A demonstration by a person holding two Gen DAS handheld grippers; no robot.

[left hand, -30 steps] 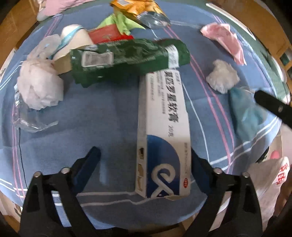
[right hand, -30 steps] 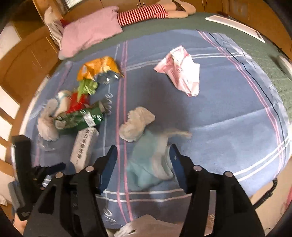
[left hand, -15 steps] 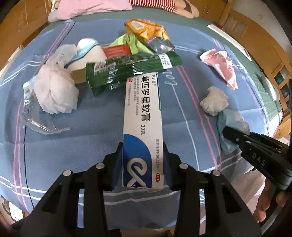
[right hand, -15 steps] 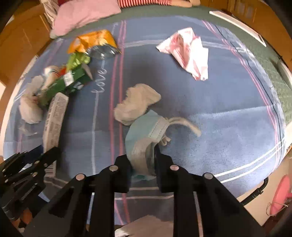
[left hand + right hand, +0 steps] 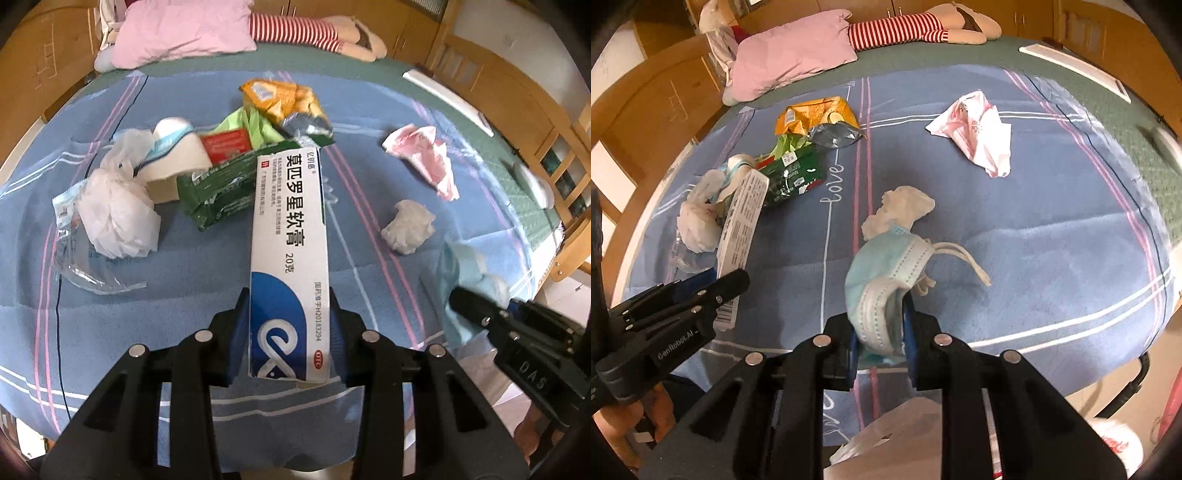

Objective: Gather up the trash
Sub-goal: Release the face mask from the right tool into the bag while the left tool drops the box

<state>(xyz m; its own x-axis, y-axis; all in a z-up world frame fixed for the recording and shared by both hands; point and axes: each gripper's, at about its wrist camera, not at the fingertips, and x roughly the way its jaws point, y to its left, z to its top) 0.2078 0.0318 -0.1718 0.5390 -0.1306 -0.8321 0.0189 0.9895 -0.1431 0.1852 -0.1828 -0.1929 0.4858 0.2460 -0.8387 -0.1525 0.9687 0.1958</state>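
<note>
My left gripper (image 5: 288, 332) is shut on a long white and blue ointment box (image 5: 289, 258), lifted above the blue bedspread (image 5: 184, 295). My right gripper (image 5: 881, 332) is shut on a crumpled light blue face mask (image 5: 886, 273), raised off the bed. More trash lies on the bed: a green wrapper (image 5: 218, 184), an orange snack bag (image 5: 280, 99), white crumpled tissue (image 5: 408, 227), pink paper (image 5: 424, 155), a white plastic wad (image 5: 114, 214) and a clear wrapper (image 5: 85, 266). In the right wrist view, the left gripper (image 5: 713, 291) holds the box (image 5: 742, 218).
A pink pillow (image 5: 790, 62) and a striped doll (image 5: 916, 26) lie at the bed's far end. Wooden bed rails (image 5: 517, 110) run along both sides. A white plastic bag (image 5: 886, 439) sits below the bed's near edge, under my right gripper.
Both grippers closed on their items, the left on the box and the right on the mask, then lifted them off the bedspread and pulled back toward the near edge.
</note>
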